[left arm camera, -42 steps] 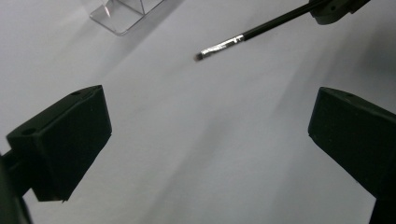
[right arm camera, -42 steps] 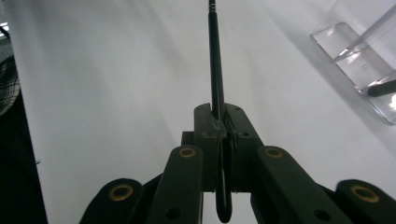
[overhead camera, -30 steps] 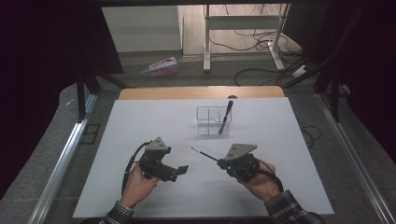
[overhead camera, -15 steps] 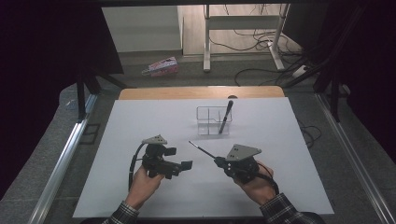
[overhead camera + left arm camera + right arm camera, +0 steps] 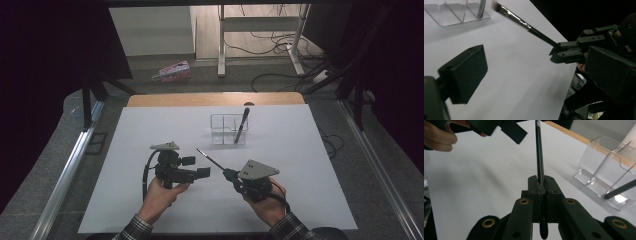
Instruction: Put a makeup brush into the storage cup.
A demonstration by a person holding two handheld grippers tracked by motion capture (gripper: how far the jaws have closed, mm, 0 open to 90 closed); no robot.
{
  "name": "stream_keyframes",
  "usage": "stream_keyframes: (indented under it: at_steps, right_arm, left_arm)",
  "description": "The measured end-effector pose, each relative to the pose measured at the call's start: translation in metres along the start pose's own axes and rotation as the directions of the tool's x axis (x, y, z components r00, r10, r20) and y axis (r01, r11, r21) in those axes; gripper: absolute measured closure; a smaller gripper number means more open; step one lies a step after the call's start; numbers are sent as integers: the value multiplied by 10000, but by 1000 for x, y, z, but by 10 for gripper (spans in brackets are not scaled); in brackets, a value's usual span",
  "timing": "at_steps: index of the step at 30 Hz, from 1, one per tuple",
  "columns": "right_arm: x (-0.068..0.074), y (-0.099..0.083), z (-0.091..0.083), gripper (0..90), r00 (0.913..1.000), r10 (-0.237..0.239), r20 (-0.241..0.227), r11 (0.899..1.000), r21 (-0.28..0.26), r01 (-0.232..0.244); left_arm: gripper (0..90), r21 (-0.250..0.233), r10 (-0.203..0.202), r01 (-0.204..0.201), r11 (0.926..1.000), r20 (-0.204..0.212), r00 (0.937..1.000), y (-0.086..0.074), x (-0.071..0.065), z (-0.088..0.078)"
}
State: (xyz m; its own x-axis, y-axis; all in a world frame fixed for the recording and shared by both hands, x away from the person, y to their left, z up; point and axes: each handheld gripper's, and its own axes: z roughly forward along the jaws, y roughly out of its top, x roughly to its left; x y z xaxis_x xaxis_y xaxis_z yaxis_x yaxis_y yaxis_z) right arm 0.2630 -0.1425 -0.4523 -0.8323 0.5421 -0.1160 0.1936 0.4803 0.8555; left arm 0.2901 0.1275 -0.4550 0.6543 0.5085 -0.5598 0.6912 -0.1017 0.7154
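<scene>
Right claw (image 5: 226, 173) clamped on the thin brush (image 5: 210, 159), held above the desk (image 5: 310, 165), near side of the clear holder (image 5: 227, 130). Left claw (image 5: 196, 167) wide, just closing slightly, empty. Looks like a handover or drop-in; next needs tip alignment.

Two grippers are counted over the counter (image 5: 150, 210): the left gripper (image 5: 196, 167) and the right gripper (image 5: 227, 175), each carried by one hand, so two hands are seen. Two brushes are counted: one brush (image 5: 210, 159) gripped in the closed jaws of the right gripper, and a second brush (image 5: 242, 125) standing tilted in the clear organiser (image 5: 220, 134). One such organiser is counted, with dividers marking off several compartments whose exact number cannot be told. One white counter is present. On the floor beyond it, one pink packet (image 5: 173, 71) is counted.
</scene>
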Motion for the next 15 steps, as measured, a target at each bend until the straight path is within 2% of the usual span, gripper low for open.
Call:
stream_keyframes:
  at_steps: [3,7,15]
  right_arm:
    - [4,0,2,842,10000,13,31,9999,-129,-12]
    - [8,-1,3,842,9998,201,33,9994,-289,-199]
    - [14,-1,7,842,9989,460,-7,9970,-621,-459]
  left_arm:
    - [103,35,-111,111,9999,60,9999,0,-2,2]
    - [200,-63,-377,380,9993,382,9986,0,-1,3]
    - [371,-257,-966,1000,9947,1086,9894,-2,7,4]
